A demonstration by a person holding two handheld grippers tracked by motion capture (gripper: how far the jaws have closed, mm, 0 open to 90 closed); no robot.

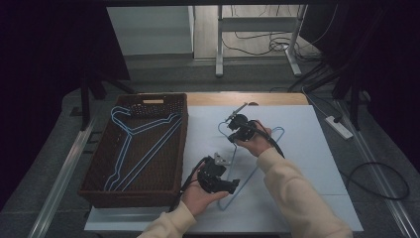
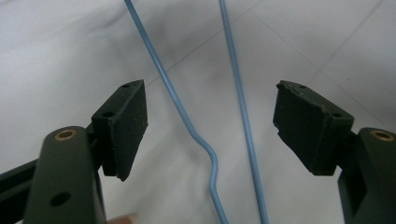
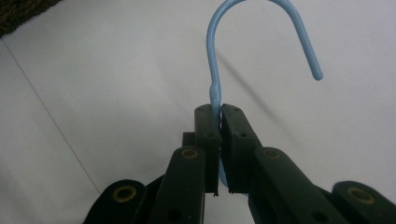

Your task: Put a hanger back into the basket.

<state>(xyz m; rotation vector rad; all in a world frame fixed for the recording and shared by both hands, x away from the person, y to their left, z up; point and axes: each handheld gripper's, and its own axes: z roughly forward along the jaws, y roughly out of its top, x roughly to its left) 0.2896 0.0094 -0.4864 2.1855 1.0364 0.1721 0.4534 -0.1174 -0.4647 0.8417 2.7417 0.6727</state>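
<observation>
High view count: one blue hanger (image 1: 257,166) on table (image 1: 317,163); two more in basket (image 1: 99,191).
Right gripper (image 3: 219,109): clamped on hanger neck.
Left gripper (image 2: 210,121): wide open, straddling two wires.

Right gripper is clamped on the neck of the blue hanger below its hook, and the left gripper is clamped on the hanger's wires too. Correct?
Not quite. The left gripper is open: the left gripper view shows its jaws spread on either side of the blue hanger wires, touching neither. The right gripper is indeed clamped on the neck.
</observation>
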